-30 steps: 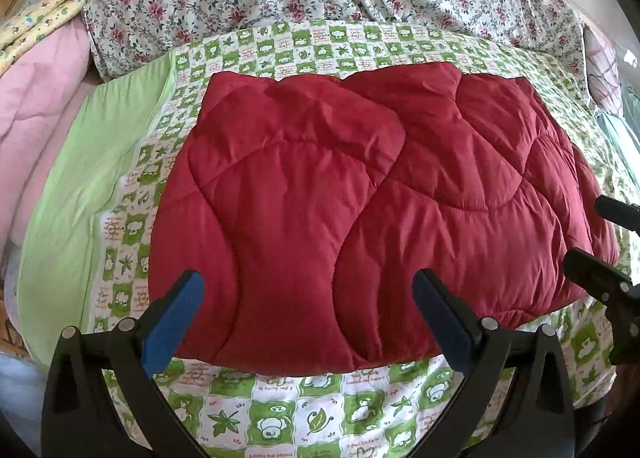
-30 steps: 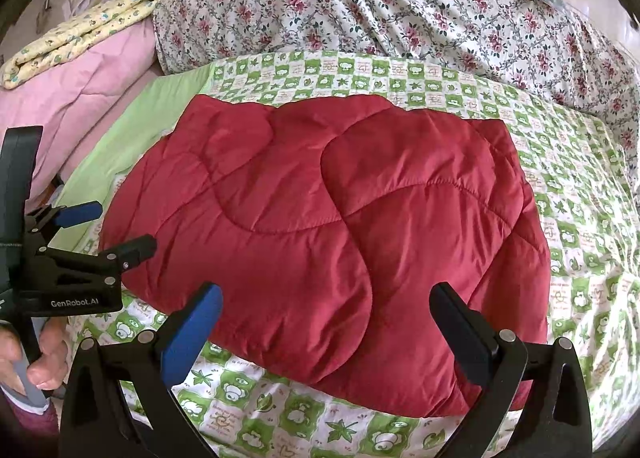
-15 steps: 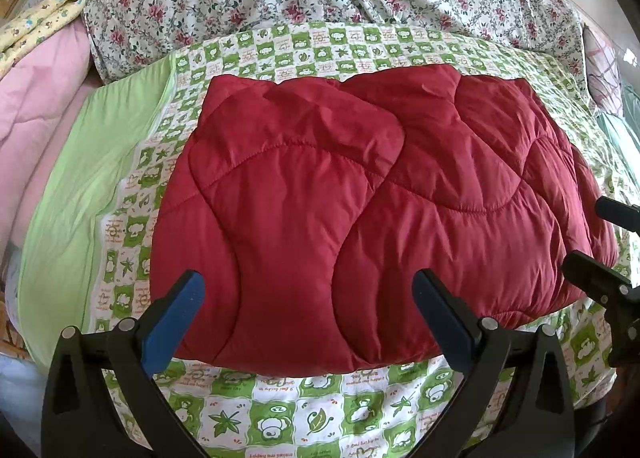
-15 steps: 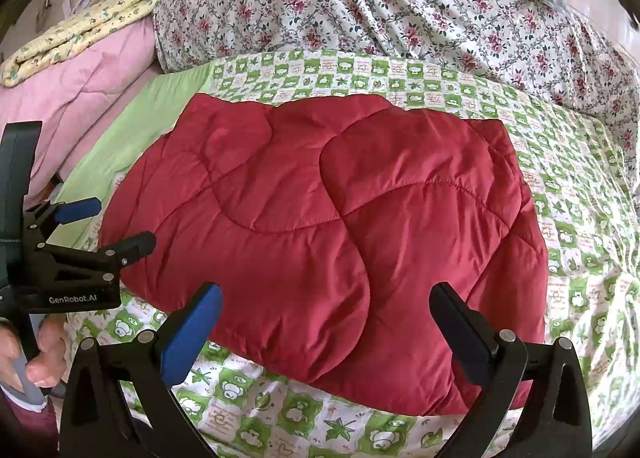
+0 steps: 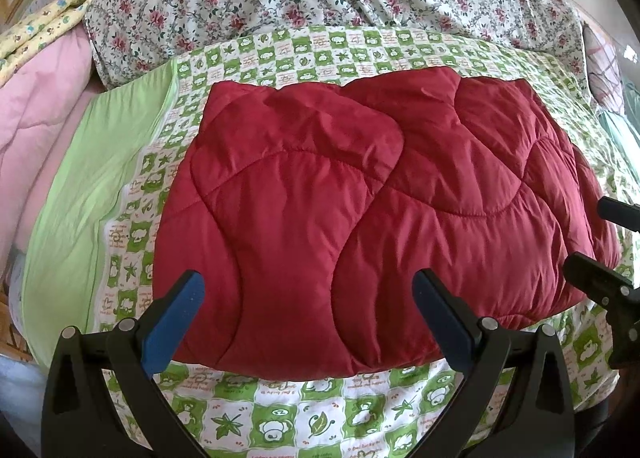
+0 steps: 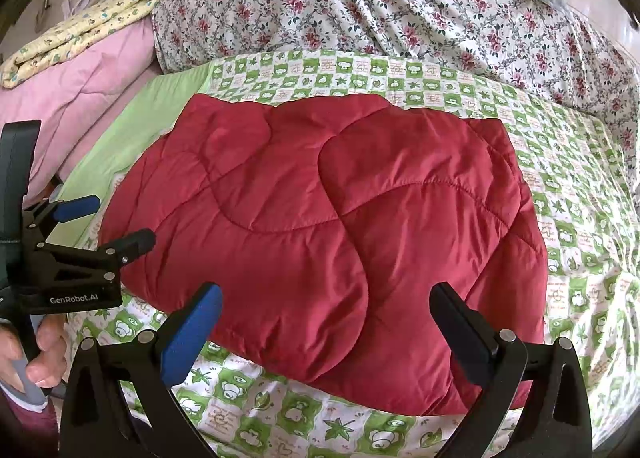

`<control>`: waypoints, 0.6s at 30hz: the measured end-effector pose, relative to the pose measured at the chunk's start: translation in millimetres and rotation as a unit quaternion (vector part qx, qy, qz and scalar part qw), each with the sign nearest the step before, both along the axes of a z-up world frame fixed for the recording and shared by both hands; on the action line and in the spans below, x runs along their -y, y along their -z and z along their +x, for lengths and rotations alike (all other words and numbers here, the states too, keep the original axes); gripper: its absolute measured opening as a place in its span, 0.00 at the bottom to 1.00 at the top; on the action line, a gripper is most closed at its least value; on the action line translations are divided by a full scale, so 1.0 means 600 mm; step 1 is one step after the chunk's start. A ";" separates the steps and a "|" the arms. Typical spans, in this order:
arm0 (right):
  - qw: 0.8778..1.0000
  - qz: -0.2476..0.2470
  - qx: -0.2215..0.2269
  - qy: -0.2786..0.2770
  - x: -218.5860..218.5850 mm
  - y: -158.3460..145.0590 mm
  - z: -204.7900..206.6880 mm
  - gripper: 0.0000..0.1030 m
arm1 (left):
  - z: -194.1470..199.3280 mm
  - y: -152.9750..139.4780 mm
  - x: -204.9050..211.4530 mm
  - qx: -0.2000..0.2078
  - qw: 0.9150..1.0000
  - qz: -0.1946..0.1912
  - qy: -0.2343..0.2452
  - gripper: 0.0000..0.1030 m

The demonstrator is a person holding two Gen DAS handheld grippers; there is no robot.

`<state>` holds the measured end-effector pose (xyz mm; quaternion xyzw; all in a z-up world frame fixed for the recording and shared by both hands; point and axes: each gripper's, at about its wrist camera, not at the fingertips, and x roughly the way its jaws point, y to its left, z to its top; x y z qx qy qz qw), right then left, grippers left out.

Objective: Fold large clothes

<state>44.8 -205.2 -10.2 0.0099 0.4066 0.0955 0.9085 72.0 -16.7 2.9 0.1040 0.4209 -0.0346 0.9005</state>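
A red quilted padded garment [image 5: 360, 193] lies folded into a rough rectangle on the green-and-white checked bedsheet [image 5: 280, 414]; it also shows in the right wrist view [image 6: 332, 234]. My left gripper [image 5: 308, 310] is open and empty, held above the garment's near edge. My right gripper [image 6: 326, 322] is open and empty above the near right part of the garment. The left gripper shows at the left of the right wrist view [image 6: 104, 221], and the right gripper shows at the right edge of the left wrist view [image 5: 600, 242].
A floral duvet [image 6: 400, 9] is heaped at the far side of the bed. Pink bedding [image 6: 88, 85] and a yellow patterned blanket [image 6: 76, 29] lie at the left. A plain light-green strip of sheet [image 5: 92, 193] runs along the left.
Both views have shifted very slightly; the garment lies as before. Both grippers stay open and empty.
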 end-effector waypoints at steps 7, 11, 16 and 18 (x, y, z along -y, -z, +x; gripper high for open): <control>1.000 0.000 -0.001 0.000 0.004 0.000 0.001 1.00 | 0.000 0.000 0.002 0.001 1.000 0.000 0.000 1.00; 1.000 0.000 0.000 0.000 0.004 0.000 0.001 1.00 | 0.000 -0.001 0.003 0.001 1.000 0.001 0.001 1.00; 1.000 0.001 0.000 0.000 0.007 0.000 0.001 1.00 | 0.000 -0.001 0.003 0.001 1.000 0.000 0.001 1.00; 1.000 0.000 -0.001 0.000 0.009 0.000 0.001 1.00 | 0.000 -0.001 0.004 0.002 1.000 0.001 0.001 1.00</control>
